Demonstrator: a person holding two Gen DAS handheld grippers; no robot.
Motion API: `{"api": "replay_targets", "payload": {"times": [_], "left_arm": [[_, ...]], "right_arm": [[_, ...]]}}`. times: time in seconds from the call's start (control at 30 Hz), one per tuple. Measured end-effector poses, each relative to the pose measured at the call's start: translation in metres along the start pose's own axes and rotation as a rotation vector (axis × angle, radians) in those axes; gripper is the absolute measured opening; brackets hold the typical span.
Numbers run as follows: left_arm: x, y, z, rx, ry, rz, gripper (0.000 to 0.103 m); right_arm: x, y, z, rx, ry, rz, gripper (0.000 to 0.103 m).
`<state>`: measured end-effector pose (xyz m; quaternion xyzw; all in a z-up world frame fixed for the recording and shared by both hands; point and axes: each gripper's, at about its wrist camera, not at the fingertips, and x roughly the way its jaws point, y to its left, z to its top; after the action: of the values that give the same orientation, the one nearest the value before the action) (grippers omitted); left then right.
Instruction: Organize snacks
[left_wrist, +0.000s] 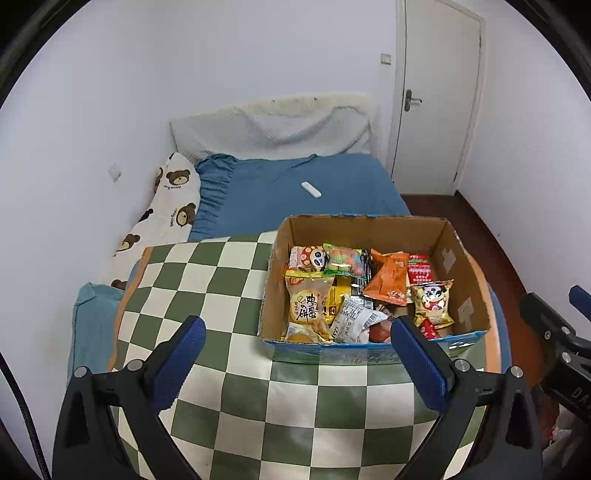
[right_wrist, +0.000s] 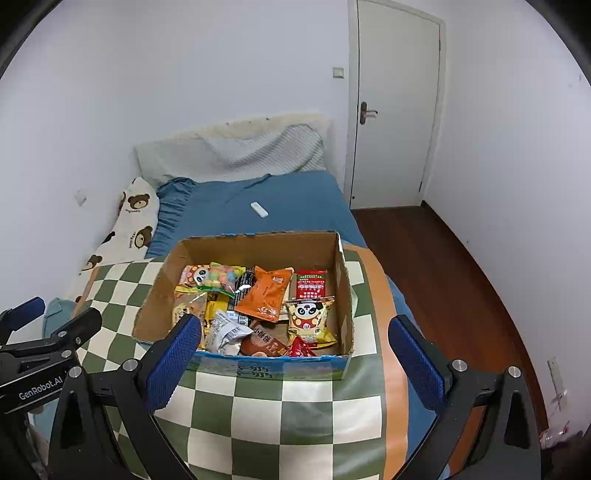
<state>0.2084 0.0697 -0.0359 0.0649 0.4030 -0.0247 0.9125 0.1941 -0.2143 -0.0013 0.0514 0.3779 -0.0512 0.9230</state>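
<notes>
Both tongs (left_wrist: 297, 345) (right_wrist: 293, 341) gape wide, empty, near the snack box (right_wrist: 155, 295)

Checkered mat (left_wrist: 221, 369) lies bare left of the box (left_wrist: 458, 258) — its open top crammed with snacks (left_wrist: 347, 291).

Home bedroom; blue-sheeted bed (left_wrist: 314, 181); bear-print pillow (left_wrist: 162, 210); white door (left_wrist: 436, 96).

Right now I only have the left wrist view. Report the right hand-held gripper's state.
Observer: The right hand-held gripper is open and empty, short of the box.
Operator: Name what my finger hides at the box's front.
Observer: A brown packet, beside a red packet.
Operator: Place my gripper from that side.
Observer: The left hand-held gripper is left of the box, over the cloth.
</notes>
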Motion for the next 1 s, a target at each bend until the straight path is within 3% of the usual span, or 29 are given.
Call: {"api": "replay_targets", "payload": {"times": [0.37,1.0], "left_arm": [[0.025,-0.005,0.002,-0.002,0.043,-0.006,0.103],[0.030,-0.003,-0.001,-0.020,0.057,-0.006,0.103]], "right_arm": [[0.037,-0.004,-0.002,0.002,0.049,-0.017,0.103],[0.034,0.003,-0.007,-0.011,0.060,-0.007,0.103]]}}
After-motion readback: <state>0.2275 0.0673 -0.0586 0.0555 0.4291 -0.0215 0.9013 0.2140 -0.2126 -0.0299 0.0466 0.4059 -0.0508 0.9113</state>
